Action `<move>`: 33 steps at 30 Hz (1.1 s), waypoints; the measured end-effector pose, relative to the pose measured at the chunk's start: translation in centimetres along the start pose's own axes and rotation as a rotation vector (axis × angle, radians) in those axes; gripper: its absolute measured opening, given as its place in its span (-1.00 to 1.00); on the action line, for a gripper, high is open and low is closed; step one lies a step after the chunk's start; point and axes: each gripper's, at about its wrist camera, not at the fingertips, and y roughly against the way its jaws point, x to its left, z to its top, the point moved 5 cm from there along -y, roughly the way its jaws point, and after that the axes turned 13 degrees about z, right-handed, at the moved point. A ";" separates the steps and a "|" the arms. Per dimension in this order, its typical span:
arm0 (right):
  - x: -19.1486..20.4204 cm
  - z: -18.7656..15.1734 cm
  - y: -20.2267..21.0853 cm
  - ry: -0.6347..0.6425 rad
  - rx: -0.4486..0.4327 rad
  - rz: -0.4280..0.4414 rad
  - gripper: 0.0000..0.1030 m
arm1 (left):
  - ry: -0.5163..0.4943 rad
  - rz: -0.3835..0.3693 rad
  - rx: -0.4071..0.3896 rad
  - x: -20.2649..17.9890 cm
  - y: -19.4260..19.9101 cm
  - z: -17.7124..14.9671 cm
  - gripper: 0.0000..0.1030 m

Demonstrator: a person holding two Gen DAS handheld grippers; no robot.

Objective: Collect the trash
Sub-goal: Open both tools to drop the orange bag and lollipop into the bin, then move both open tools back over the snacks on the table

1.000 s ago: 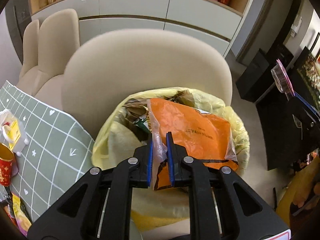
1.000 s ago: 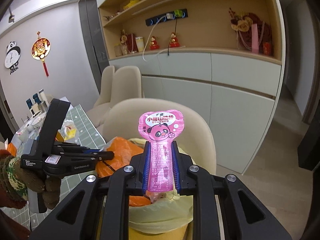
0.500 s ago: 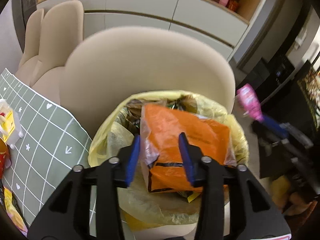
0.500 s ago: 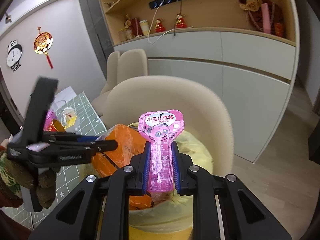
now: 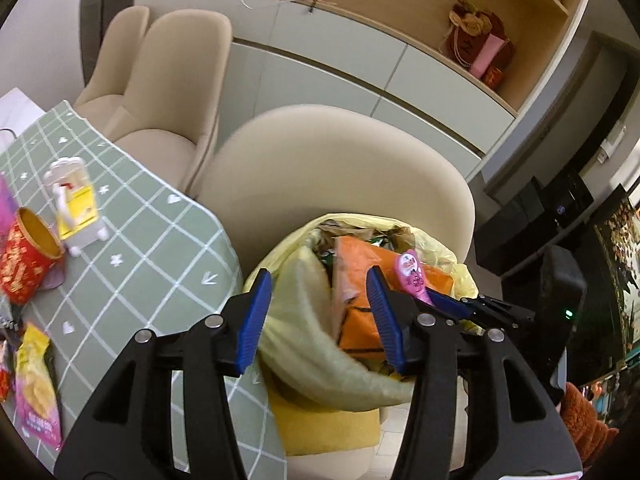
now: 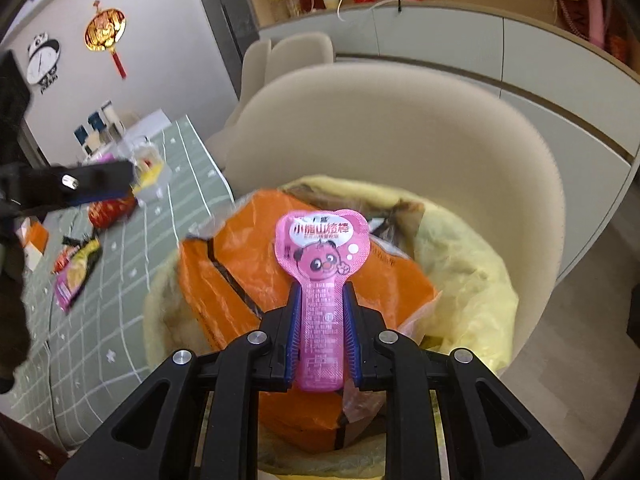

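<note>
A bin with a yellow liner (image 5: 308,336) (image 6: 464,264) stands by the table, full of trash. An orange plastic bag (image 5: 356,264) (image 6: 248,264) lies on top. My left gripper (image 5: 318,320) is open and empty above the bin's near rim. My right gripper (image 6: 322,320) is shut on a pink panda snack wrapper (image 6: 322,256) and holds it over the orange bag. The wrapper (image 5: 410,274) and the right gripper also show at the right of the left wrist view.
A green checked tablecloth (image 5: 152,248) (image 6: 120,280) lies to the left with a red cup (image 5: 24,256), a white and yellow toy (image 5: 74,204) and snack packets (image 5: 36,392) (image 6: 76,272). A beige chair (image 5: 332,172) (image 6: 400,128) curves behind the bin.
My left gripper has opened, let go of the orange bag and drawn back left. My right gripper has carried the pink wrapper down over the bin.
</note>
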 end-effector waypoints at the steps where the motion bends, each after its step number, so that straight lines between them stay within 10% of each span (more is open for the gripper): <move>1: -0.3 -0.2 -0.1 -0.004 0.003 -0.003 -0.61 | 0.002 0.006 -0.004 0.3 0.3 -0.2 -0.09; 19: 0.4 -1.4 0.7 -0.039 -0.026 -0.028 -0.59 | 0.041 0.012 -0.019 3.6 3.9 -3.4 -0.05; 21: 0.8 -1.5 1.6 -0.048 -0.054 -0.038 -0.24 | 0.042 0.016 -0.032 4.2 4.7 -3.6 -0.02; 33: 8.3 -0.1 8.9 0.007 -0.220 -0.060 -0.06 | 0.074 0.125 -0.118 12.6 9.5 -6.6 0.02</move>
